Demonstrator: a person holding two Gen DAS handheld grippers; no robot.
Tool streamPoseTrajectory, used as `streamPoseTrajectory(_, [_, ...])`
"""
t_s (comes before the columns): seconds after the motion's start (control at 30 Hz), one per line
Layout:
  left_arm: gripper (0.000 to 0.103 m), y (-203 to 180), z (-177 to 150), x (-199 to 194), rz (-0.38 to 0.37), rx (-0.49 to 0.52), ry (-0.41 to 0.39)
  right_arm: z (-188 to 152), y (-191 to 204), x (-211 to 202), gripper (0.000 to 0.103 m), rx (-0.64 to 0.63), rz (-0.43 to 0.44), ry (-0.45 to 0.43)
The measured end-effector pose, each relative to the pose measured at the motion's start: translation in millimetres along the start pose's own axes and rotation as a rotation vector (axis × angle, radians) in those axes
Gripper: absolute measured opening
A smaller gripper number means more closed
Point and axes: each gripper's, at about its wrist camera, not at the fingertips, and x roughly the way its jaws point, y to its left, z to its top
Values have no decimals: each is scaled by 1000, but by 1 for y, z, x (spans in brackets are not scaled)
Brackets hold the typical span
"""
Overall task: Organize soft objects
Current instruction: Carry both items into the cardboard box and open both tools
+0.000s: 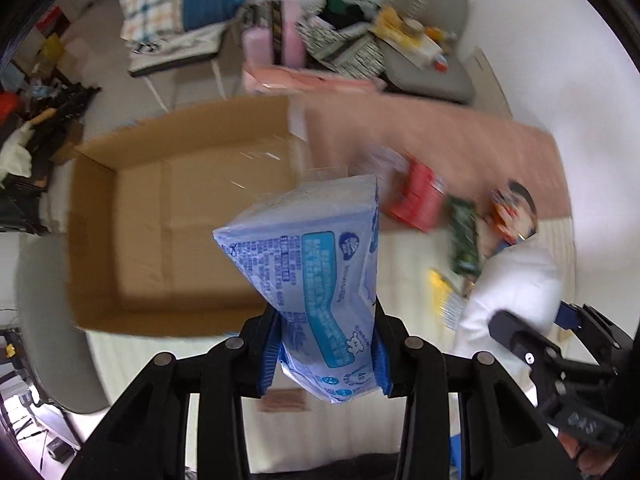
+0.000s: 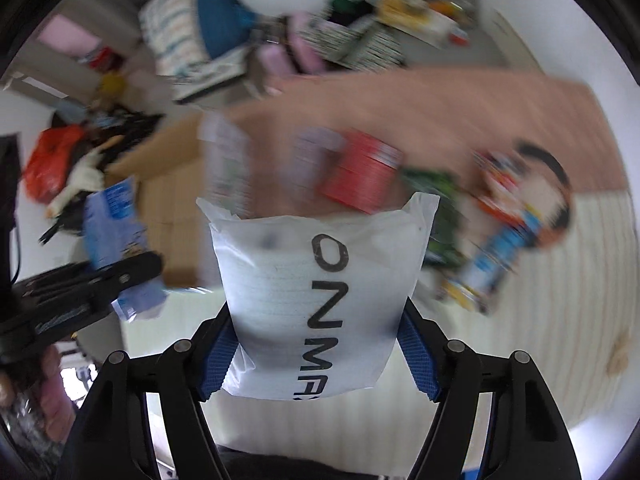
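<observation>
My left gripper (image 1: 326,354) is shut on a blue tissue pack (image 1: 316,276), held in the air at the near right edge of an open cardboard box (image 1: 100,208). My right gripper (image 2: 320,356) is shut on a white soft pack (image 2: 320,292) with black letters, held above the striped mat. The white pack also shows in the left wrist view (image 1: 516,296), at the right, with the right gripper's body below it. In the right wrist view the blue pack (image 2: 114,224) and the left gripper's body are at the left.
On the pink cloth (image 1: 460,140) and the mat lie a red pack (image 1: 420,196), a green pack (image 1: 464,236) and colourful packs (image 2: 504,208). Behind are a grey chair (image 1: 432,40) with items, bags and piled bedding (image 1: 168,4). The box looks empty inside.
</observation>
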Motion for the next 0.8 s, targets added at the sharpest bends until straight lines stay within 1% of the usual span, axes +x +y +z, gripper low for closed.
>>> streamPoseTrajectory(0.07, [35,38,19,-1,22,-18,-10,19,43,7,75,-34,12,-7])
streamPoseTrajectory(0.2, [35,105,47,18,58,-36,46,56,111,46,75,-73,15,22])
streamPoseTrajectory(0.33, [35,157,82,54,39,-65,139,84,166,98,75,-100,4,71])
streamPoseTrajectory(0.4, [35,177,97,77,6,-76,188,97,189,128,75,-118,-20,100])
streamPoseTrajectory(0.5, [36,196,114,105,-37,-91,247,116,208,176,75,-130,-50,149])
streamPoseTrajectory(0.53, [38,200,119,115,-47,-90,267,119,208,189,75,-131,-57,161])
streamPoseTrajectory(0.63, [38,209,129,143,-52,-83,328,129,218,228,75,-145,-108,200])
streamPoseTrajectory(0.8, [39,212,132,178,-89,-70,415,135,225,264,76,-172,-167,237])
